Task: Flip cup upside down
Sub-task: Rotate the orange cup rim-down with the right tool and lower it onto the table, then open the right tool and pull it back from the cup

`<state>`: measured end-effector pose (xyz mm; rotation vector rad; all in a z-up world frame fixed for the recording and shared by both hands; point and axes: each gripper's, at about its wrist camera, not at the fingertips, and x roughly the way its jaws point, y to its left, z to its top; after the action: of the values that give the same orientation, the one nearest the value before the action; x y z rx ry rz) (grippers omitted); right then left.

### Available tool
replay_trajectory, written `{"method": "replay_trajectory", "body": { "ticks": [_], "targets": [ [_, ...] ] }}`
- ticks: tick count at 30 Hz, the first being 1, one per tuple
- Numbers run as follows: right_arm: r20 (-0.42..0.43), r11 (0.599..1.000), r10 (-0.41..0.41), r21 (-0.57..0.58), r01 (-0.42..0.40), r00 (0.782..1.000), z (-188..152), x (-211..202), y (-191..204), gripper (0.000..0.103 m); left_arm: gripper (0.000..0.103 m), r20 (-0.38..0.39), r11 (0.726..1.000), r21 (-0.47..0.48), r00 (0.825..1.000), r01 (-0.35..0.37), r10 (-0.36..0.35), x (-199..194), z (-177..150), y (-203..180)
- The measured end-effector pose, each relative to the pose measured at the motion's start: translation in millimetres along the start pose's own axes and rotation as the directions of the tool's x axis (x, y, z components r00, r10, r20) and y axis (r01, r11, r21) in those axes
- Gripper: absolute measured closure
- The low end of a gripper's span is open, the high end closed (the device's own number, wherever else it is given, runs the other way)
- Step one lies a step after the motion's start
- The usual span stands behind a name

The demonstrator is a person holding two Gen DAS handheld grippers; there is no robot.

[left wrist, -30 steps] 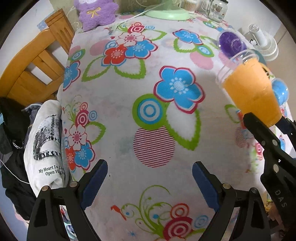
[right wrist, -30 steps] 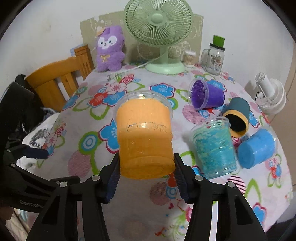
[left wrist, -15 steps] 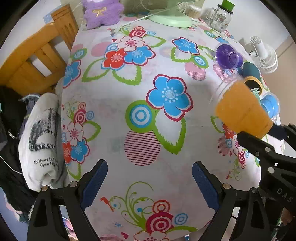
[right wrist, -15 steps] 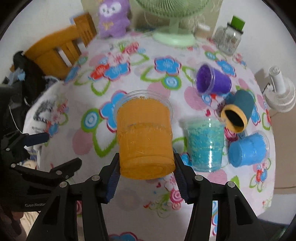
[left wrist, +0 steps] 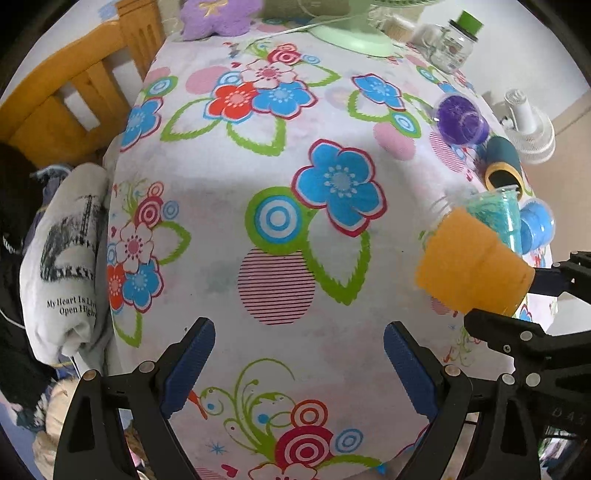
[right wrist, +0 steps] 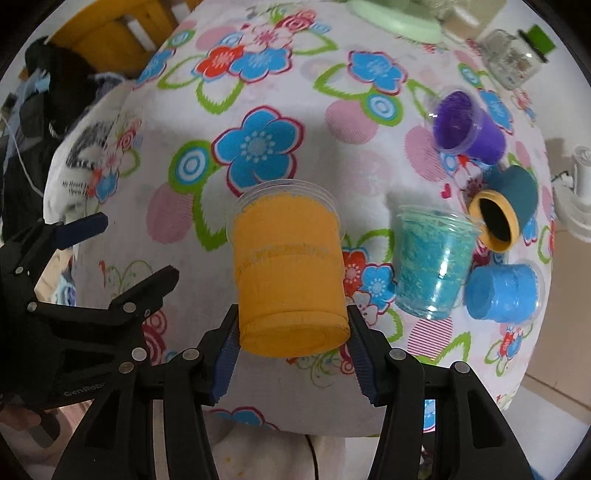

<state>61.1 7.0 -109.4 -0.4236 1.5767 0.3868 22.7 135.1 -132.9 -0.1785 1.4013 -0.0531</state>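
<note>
My right gripper is shut on the orange cup near its base and holds it in the air above the flowered table, its clear rim pointing away from me and down toward the cloth. In the left wrist view the orange cup hangs tilted at the right, rim toward the table, held by the right gripper. My left gripper is open and empty over the near part of the table; it also shows at the left of the right wrist view.
A teal cup stands upright to the right of the orange cup. A blue cup, a dark teal cup with a yellow rim and a purple cup lie on their sides. A glass jar, a green fan base, a wooden chair.
The right gripper has tipped the orange cup further forward and down, so its rim now points toward the cloth. Both views now look more steeply down onto the table. The left gripper stays open.
</note>
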Motion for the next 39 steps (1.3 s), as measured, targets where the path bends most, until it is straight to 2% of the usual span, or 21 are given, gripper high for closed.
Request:
{"method": "replay_trajectory", "body": {
  "ticks": [4, 9, 11, 13, 17, 22, 30, 34, 39],
  "targets": [
    [-0.048, 0.998, -0.020, -0.058, 0.018, 0.999, 16.5, 7.0, 9.9, 0.045, 0.009, -0.016, 1.000, -0.021, 1.000, -0.011, 0.011, 6.5, -4.1, 9.1],
    [-0.024, 0.996, -0.016, -0.086, 0.013, 1.000, 35.5, 5.8, 19.8, 0.044, 0.009, -0.028, 0.997, -0.071, 0.999, -0.023, 0.021, 9.2, -4.5, 22.5],
    [0.002, 0.994, -0.021, -0.104, 0.021, 1.000, 40.5, 2.8, 24.2, 0.039, 0.009, -0.025, 0.995, -0.095, 0.999, -0.023, 0.021, 6.8, -3.4, 28.2],
    [0.042, 0.992, -0.031, -0.121, 0.036, 0.999, 42.2, -2.1, 27.0, 0.019, 0.009, -0.019, 0.994, -0.108, 0.999, -0.032, 0.030, 3.0, -1.5, 31.4],
    [0.099, 0.992, -0.017, -0.123, 0.029, 0.995, 39.6, -8.4, 21.5, 0.017, 0.009, -0.005, 0.994, -0.096, 0.998, -0.055, 0.055, -3.8, 2.6, 29.6],
    [0.145, 0.998, 0.028, -0.062, -0.019, 0.989, 28.5, -12.3, 10.2, 0.017, 0.009, 0.017, 0.995, -0.070, 0.997, -0.074, 0.075, -15.8, 5.5, 17.8],
    [0.278, 0.998, 0.044, 0.021, -0.052, 0.959, 2.9, -37.4, -14.2, 0.017, 0.009, 0.049, 0.992, -0.071, 0.993, -0.102, 0.106, -44.9, 6.1, 0.2],
    [0.343, 0.996, 0.043, 0.057, -0.067, 0.938, -12.9, -56.3, -30.5, 0.017, 0.009, 0.081, 0.994, -0.077, 0.993, -0.080, 0.086, -64.0, 6.1, -11.2],
    [0.406, 0.994, 0.033, 0.082, -0.073, 0.913, -32.2, -79.2, -47.0, 0.017, 0.006, 0.134, 0.991, -0.067, 0.983, -0.117, 0.125, -87.5, 6.7, -32.4]
  ]
}}
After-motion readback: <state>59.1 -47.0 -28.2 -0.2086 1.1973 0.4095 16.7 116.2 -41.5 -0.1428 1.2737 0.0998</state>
